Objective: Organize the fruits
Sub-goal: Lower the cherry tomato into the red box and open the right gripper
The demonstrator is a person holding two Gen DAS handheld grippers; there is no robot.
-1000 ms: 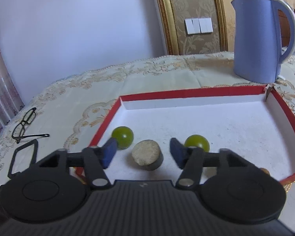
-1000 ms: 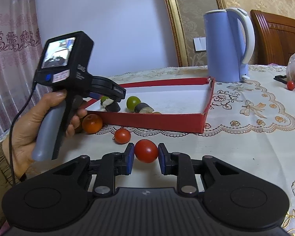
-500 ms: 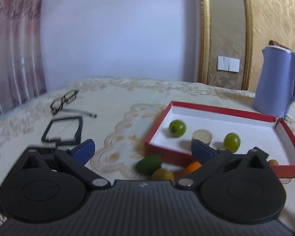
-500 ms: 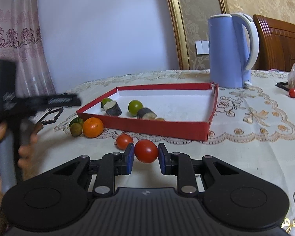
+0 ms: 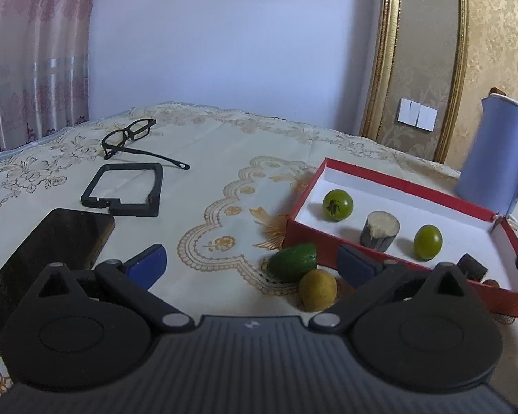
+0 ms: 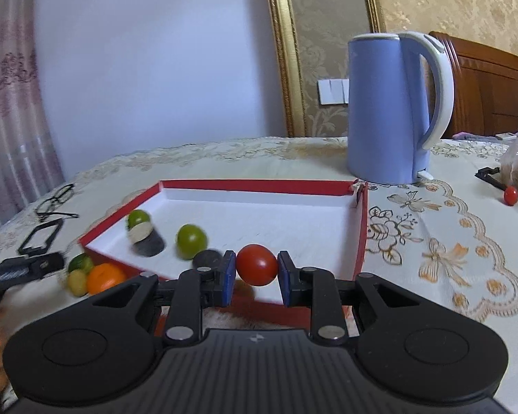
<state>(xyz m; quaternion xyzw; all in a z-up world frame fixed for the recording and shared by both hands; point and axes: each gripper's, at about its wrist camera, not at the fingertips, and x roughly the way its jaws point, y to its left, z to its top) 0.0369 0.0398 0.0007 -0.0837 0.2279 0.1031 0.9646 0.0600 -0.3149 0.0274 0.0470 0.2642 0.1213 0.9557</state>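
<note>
The right gripper (image 6: 253, 274) is clamped on a red tomato (image 6: 256, 264), carried just above the near wall of the red box (image 6: 259, 183) (the frame is blurred, so the exact height is hard to judge). The step in hand looks like delivery: the tomato needs to go forward over the wall, toward 12 o'clock, onto bare white floor, and only then be let go. Already inside are 2 green fruits (image 6: 191, 237) and some dark cut pieces. The left gripper (image 5: 250, 264) holds nothing, its jaws spread wide, with a green fruit (image 5: 292, 261) and a yellowish one (image 5: 318, 289) lying between its fingers at 1 o'clock, outside the box beside its corner; those are probably next.
</note>
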